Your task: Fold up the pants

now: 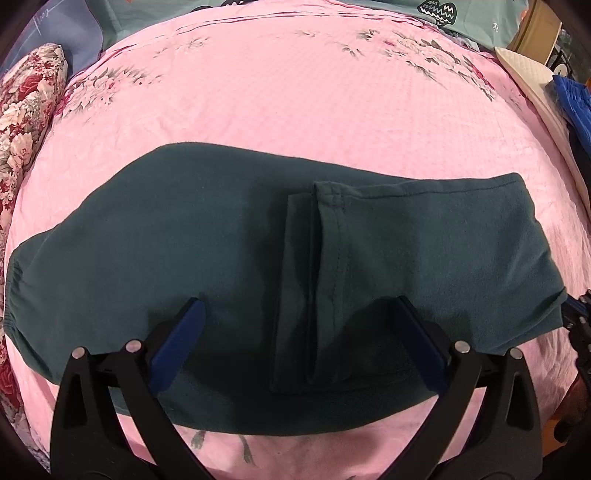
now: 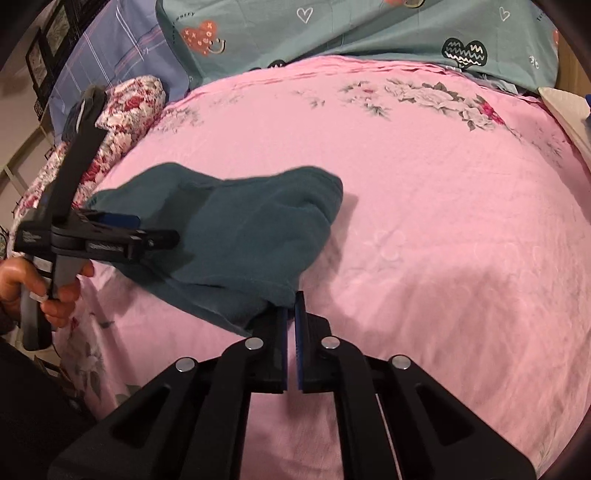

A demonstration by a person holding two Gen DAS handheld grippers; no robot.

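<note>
Left wrist view: dark green pants [image 1: 229, 236] lie folded across a pink bedspread [image 1: 295, 92]. The left gripper [image 1: 299, 317] hovers over them, fingers wide apart, holding nothing.

Right wrist view: the right gripper [image 2: 291, 314] has its fingers together beside the pants' near edge; whether cloth is pinched is unclear. The fabric looks soft, light and floppy; best taken at a folded edge or corner.

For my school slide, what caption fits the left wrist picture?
Open left gripper hovers over dark green pants folded on a pink bedspread.

The folded pants [image 1: 229, 258] lie on the bedspread [image 1: 295, 110], pillows [image 2: 332, 33] behind them.
</note>
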